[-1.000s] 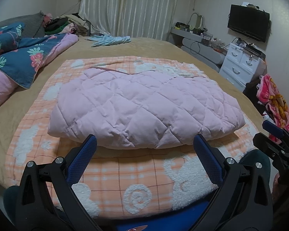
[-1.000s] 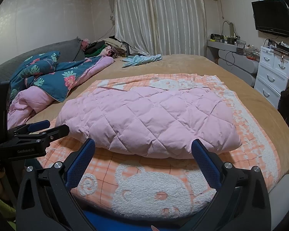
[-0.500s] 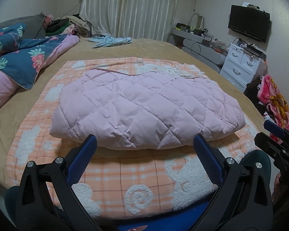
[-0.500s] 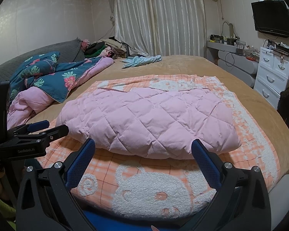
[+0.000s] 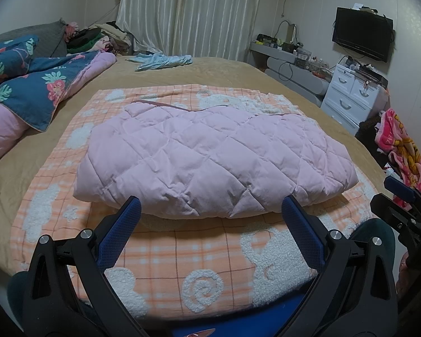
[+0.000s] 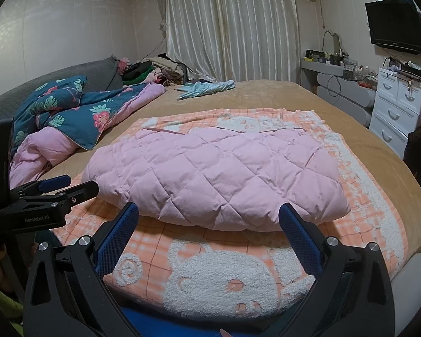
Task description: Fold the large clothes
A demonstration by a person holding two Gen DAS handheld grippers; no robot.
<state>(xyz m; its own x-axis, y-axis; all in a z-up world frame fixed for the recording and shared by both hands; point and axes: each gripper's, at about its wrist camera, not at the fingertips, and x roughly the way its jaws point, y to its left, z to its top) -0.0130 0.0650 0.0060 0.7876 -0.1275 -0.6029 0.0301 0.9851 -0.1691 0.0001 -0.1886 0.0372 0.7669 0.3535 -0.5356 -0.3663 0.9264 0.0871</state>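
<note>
A pink quilted padded garment [image 5: 210,157] lies folded into a thick bundle on an orange checked blanket [image 5: 182,266] on the bed; it also shows in the right wrist view [image 6: 219,177]. My left gripper [image 5: 210,210] is open and empty, held just short of the bundle's near edge. My right gripper [image 6: 209,213] is open and empty, also just short of that near edge. The left gripper shows at the left of the right wrist view [image 6: 67,186]. The right gripper shows at the right edge of the left wrist view [image 5: 401,193].
A blue floral duvet with pink lining [image 6: 70,112] is heaped at the left of the bed. A light blue cloth [image 5: 162,61] lies at the far end. White drawers [image 6: 395,109] and a wall TV [image 6: 395,25] stand at the right. A pink patterned cloth [image 5: 401,151] hangs by the bed's right side.
Both cameras have drifted very slightly; the pink bundle and both open grippers keep their places.
</note>
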